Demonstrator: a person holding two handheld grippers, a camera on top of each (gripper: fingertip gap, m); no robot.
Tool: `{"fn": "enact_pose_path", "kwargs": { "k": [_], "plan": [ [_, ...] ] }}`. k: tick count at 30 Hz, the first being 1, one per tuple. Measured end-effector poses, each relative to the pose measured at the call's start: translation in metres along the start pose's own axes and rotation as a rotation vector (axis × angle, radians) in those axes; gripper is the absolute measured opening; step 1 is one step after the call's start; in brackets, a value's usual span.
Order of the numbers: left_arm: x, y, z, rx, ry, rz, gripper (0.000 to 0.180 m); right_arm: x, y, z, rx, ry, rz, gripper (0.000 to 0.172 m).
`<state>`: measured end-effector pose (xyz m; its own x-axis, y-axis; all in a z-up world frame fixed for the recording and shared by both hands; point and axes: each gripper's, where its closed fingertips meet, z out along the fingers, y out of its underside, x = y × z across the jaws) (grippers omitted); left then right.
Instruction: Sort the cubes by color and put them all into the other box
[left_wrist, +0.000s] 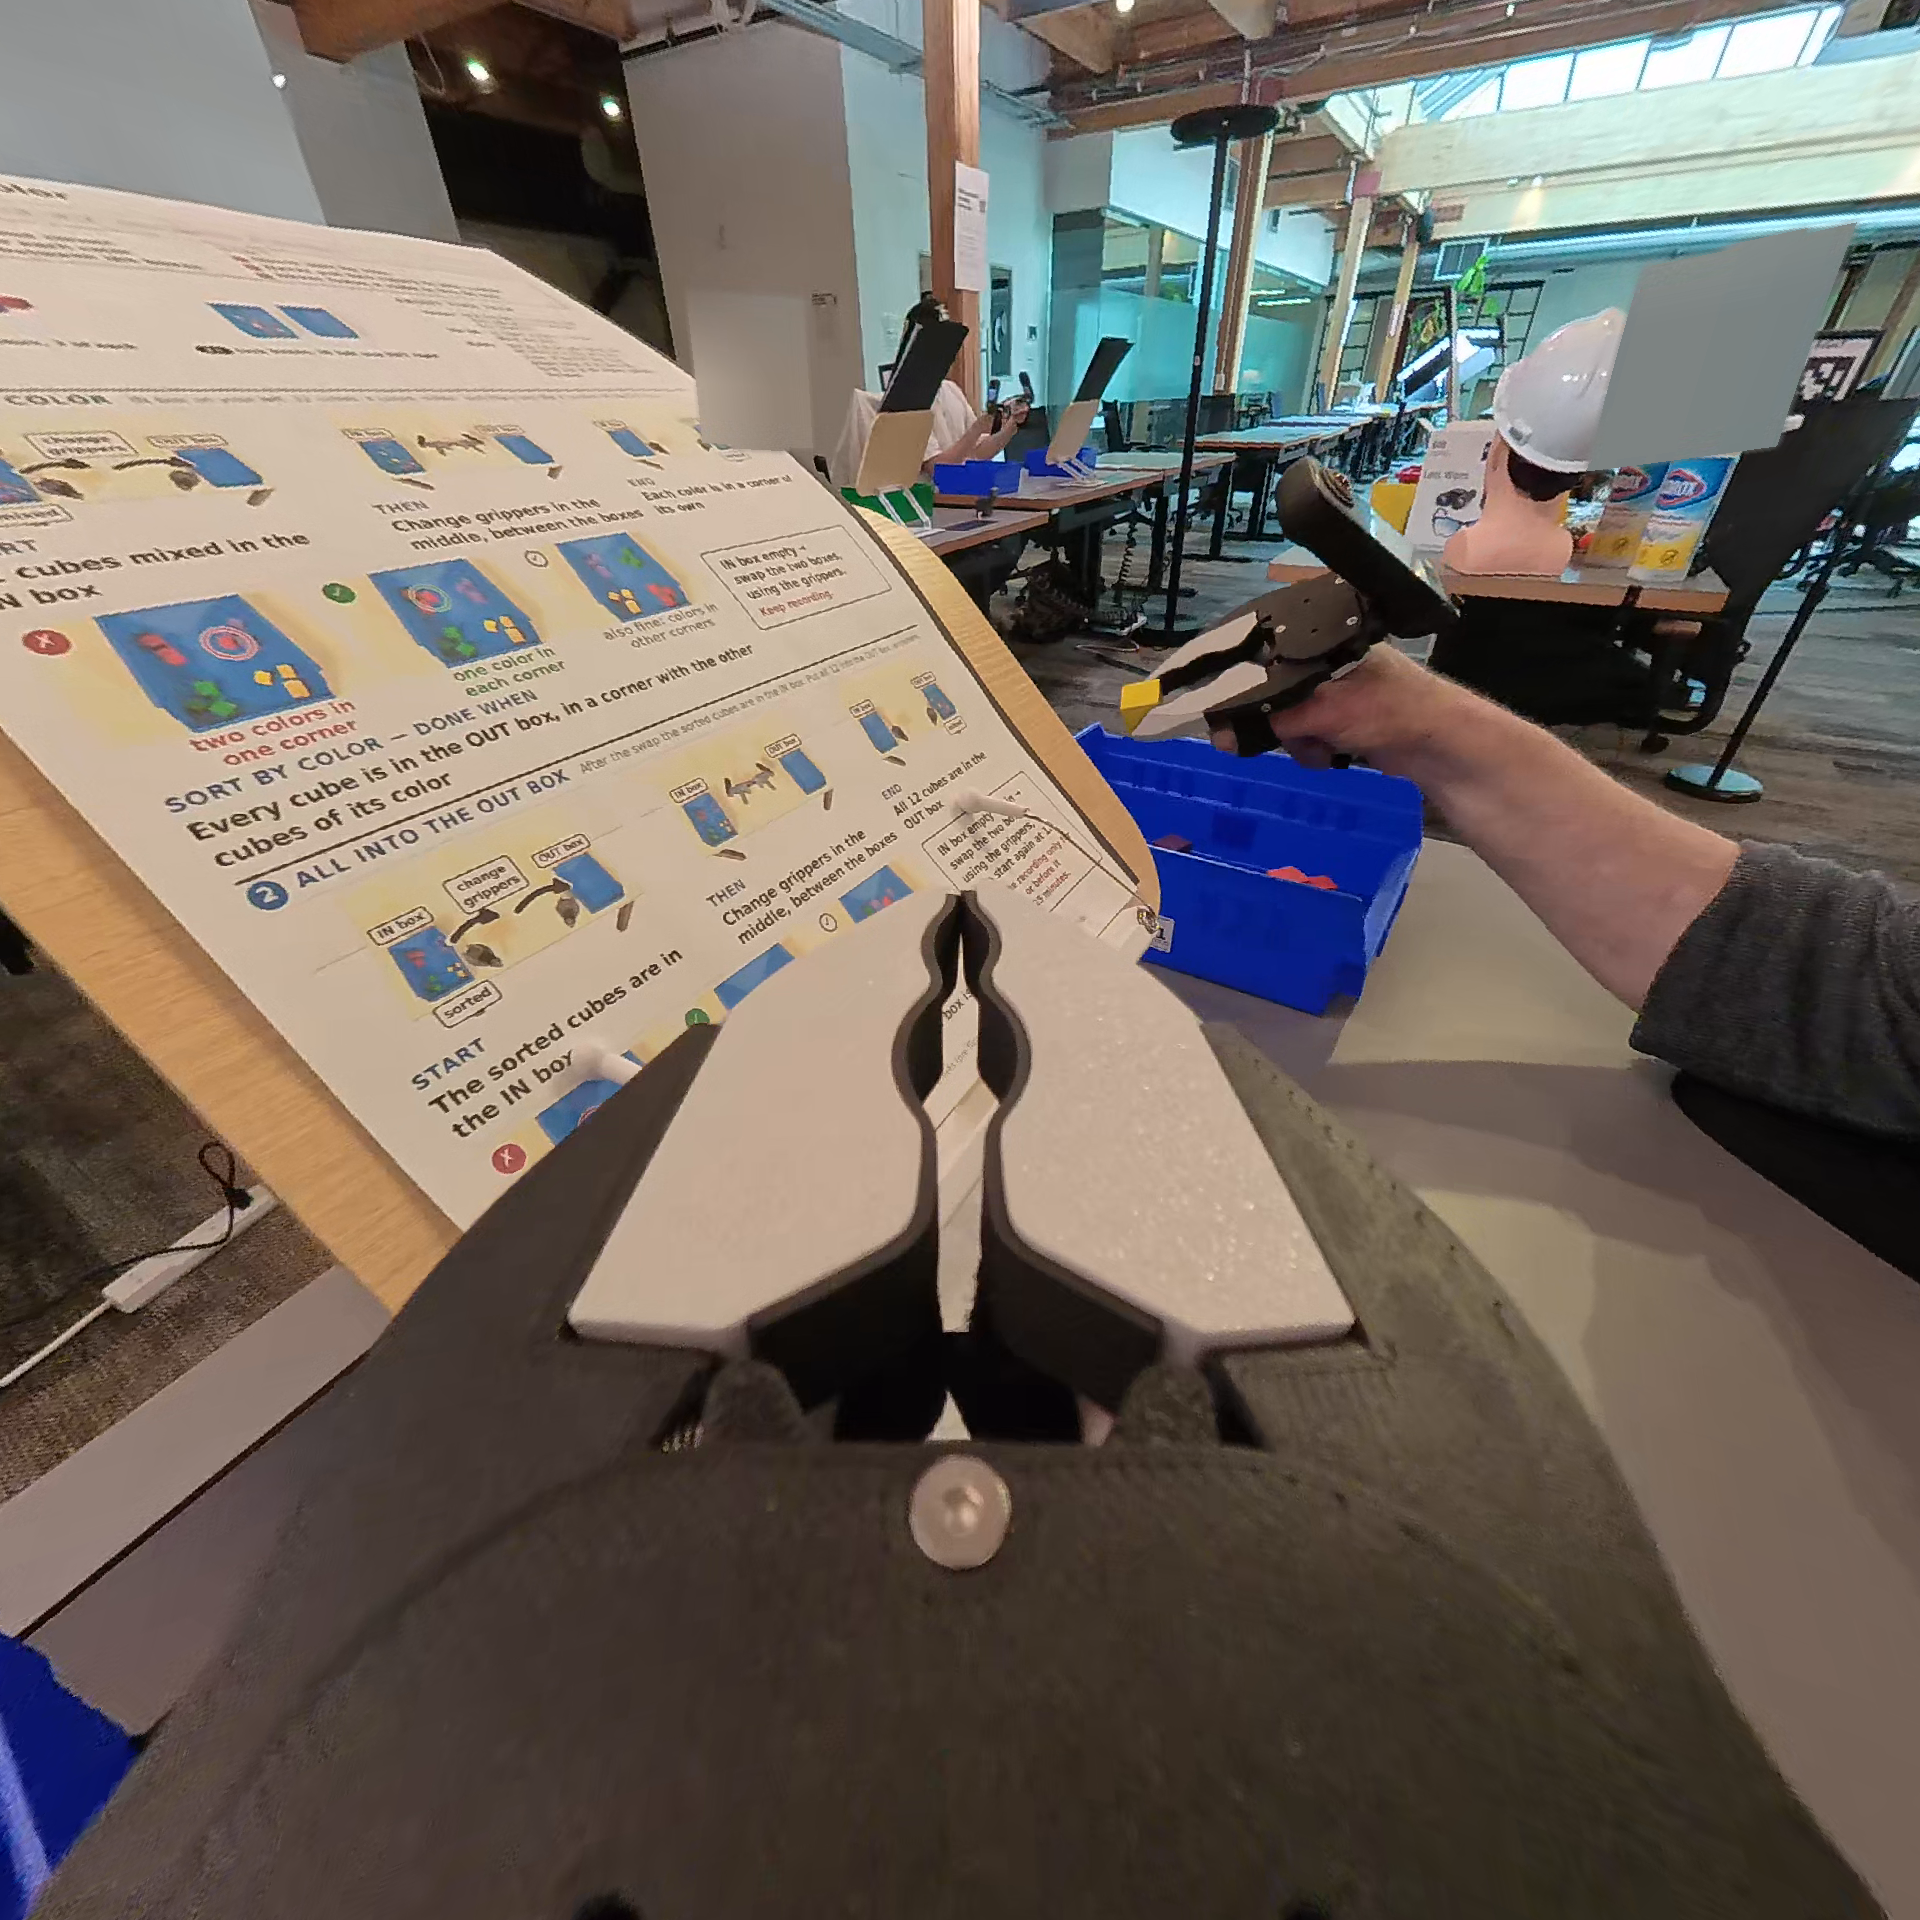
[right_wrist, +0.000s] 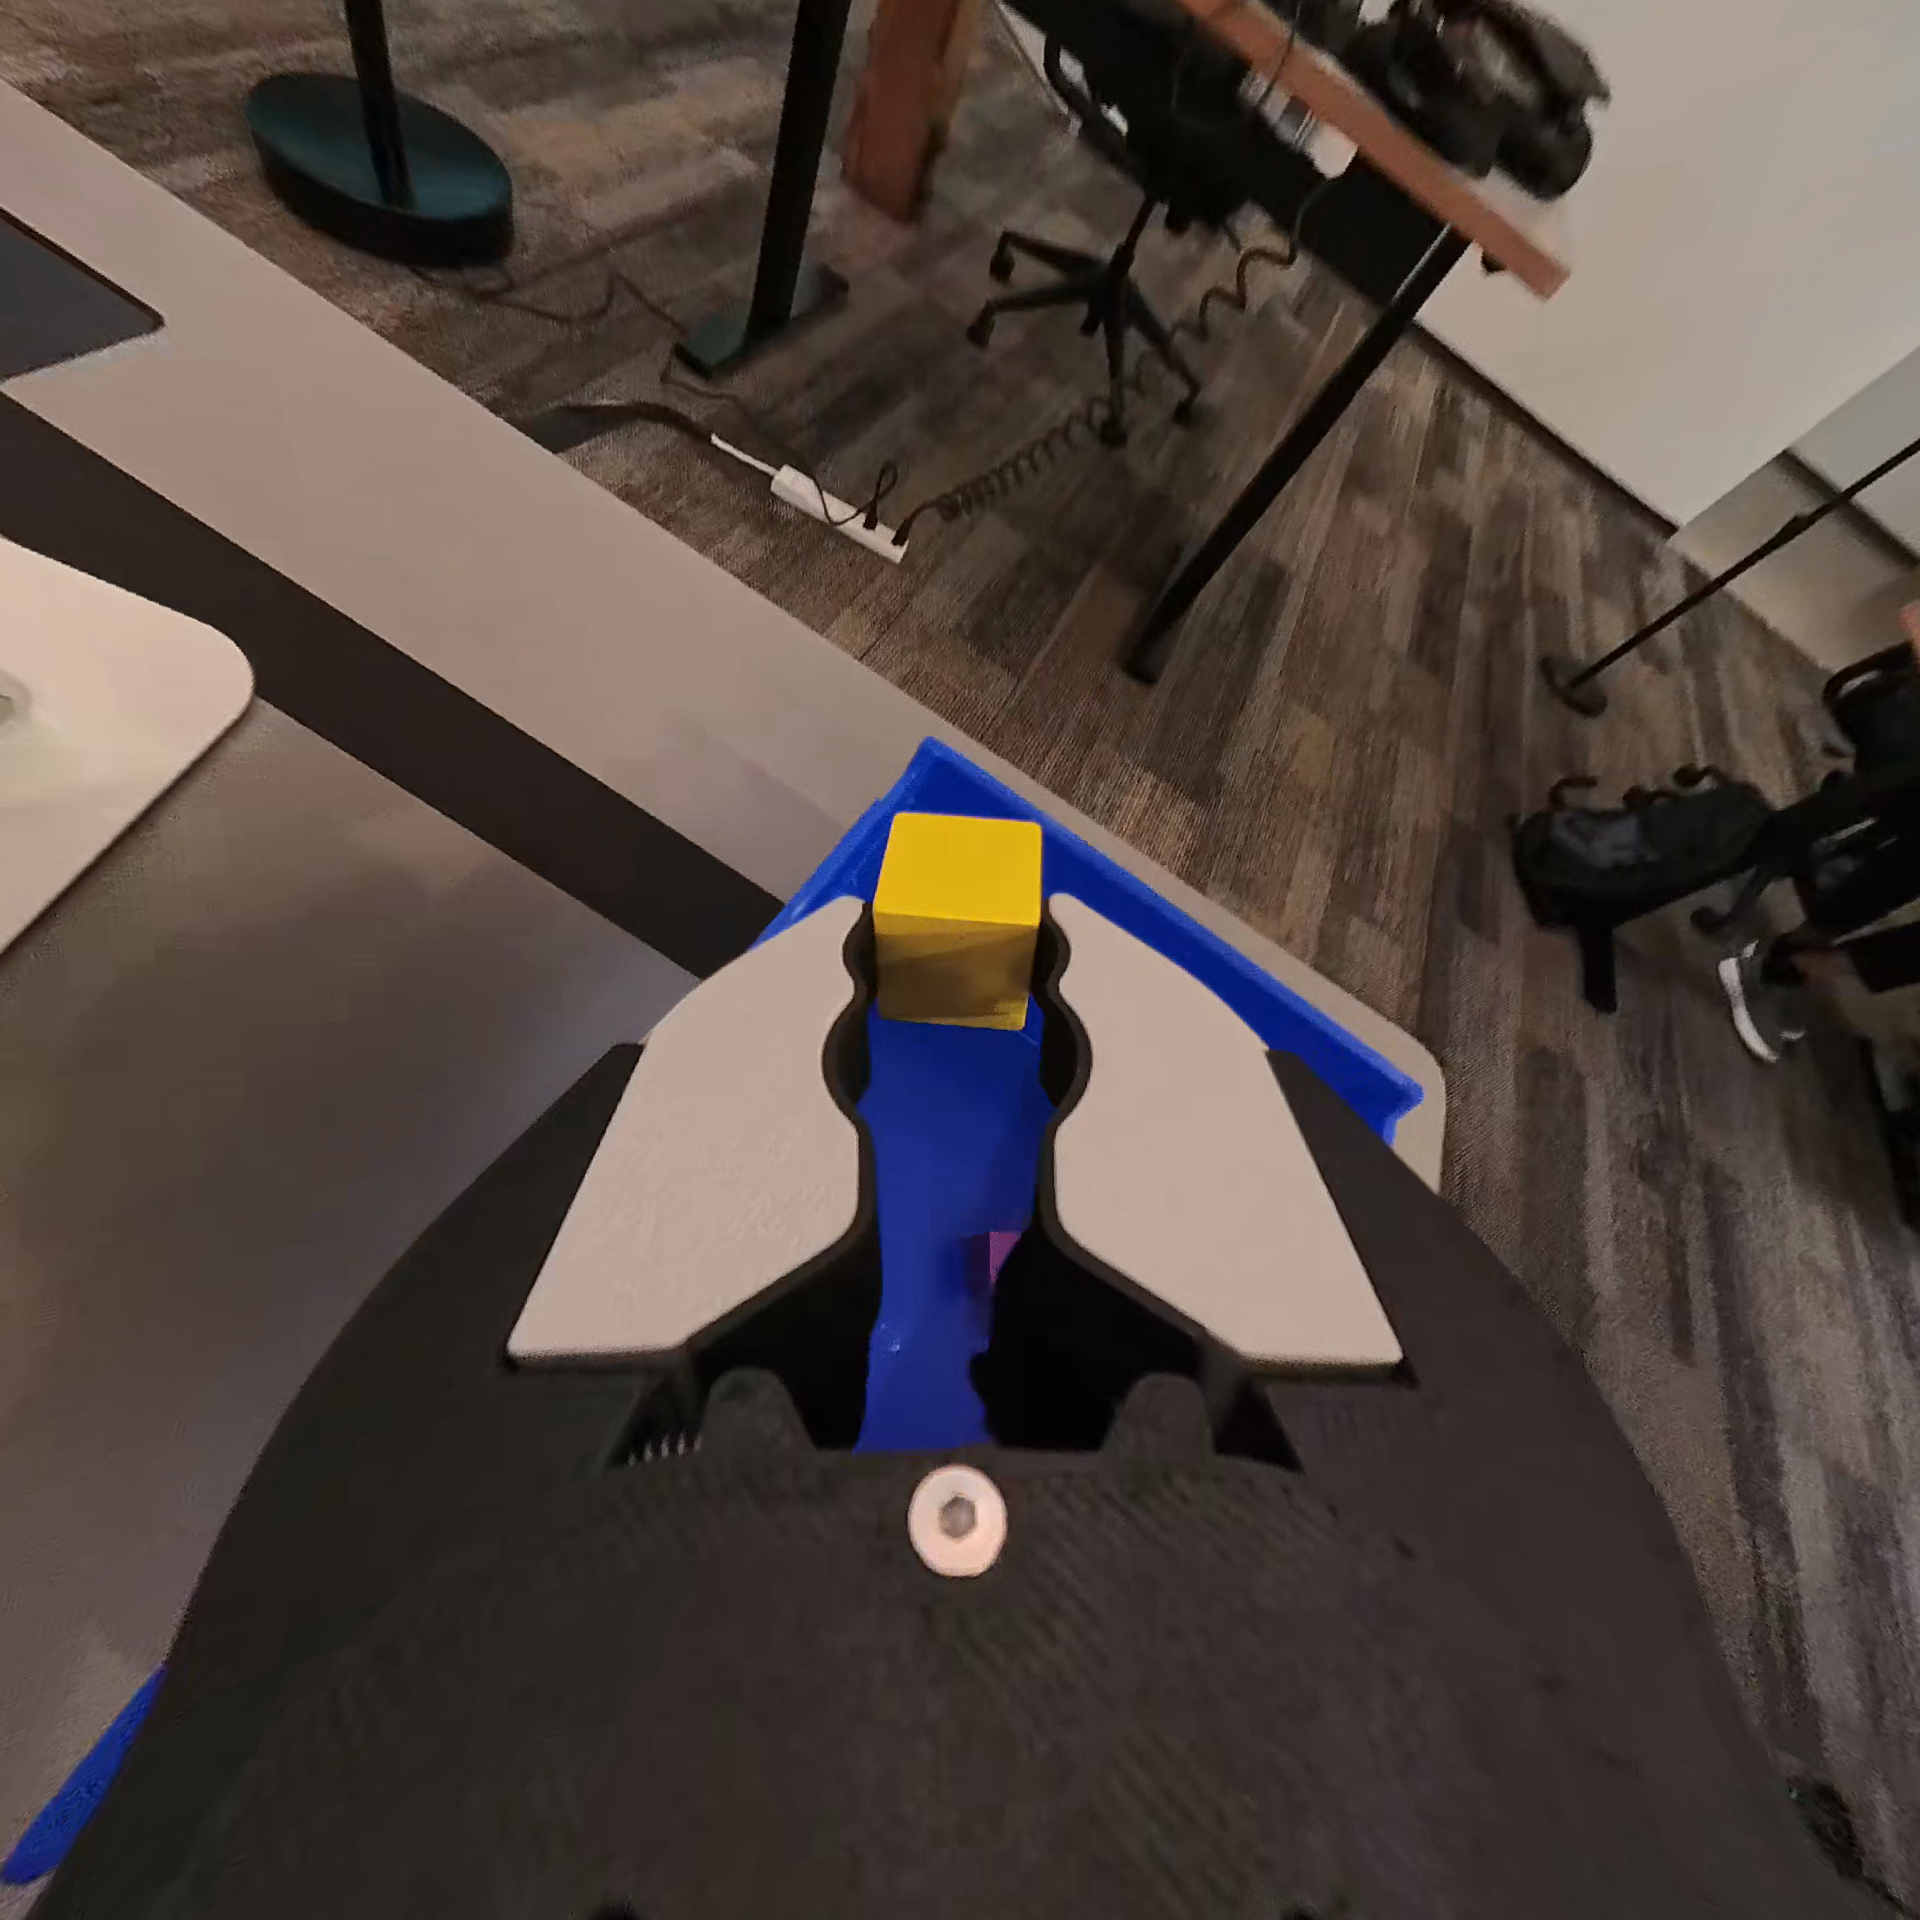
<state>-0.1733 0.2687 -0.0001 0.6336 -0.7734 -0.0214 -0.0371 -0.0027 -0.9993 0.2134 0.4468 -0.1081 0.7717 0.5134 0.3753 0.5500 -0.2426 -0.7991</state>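
Left gripper (left_wrist: 961, 914) centre frame, jaws closed, bare | right gripper (right_wrist: 956, 920) clamping yellow cube (right_wrist: 958, 914) over blue box (right_wrist: 1226, 966) corner | red cubes (left_wrist: 1304, 878) already inside; remainder unseen

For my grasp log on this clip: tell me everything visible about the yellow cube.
The small, solid yellow cube has matt, painted-looking faces and crisp edges, with no visible markings. It sits clamped at the tips of the right gripper, one dark pad pressed on each side, about half of it sticking out past the fingertips. It hangs in the air over a corner of the blue plastic box, touching nothing else. The left wrist view shows it raised above that box's rim.
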Motion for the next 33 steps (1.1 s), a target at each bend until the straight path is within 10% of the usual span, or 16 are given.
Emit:
{"fn": "enact_pose_path", "kwargs": {
  "k": [17,33],
  "plan": [
    [-0.009,0.006,-0.001,-0.034,-0.037,0.031,0.000,-0.037,0.103,0.071,-0.420,-0.247,0.095,0.029],
    [-0.008,0.017,0.006,-0.075,-0.026,0.030,0.000,-0.045,0.123,0.100,-0.498,-0.278,0.119,0.029]
  ]
}}
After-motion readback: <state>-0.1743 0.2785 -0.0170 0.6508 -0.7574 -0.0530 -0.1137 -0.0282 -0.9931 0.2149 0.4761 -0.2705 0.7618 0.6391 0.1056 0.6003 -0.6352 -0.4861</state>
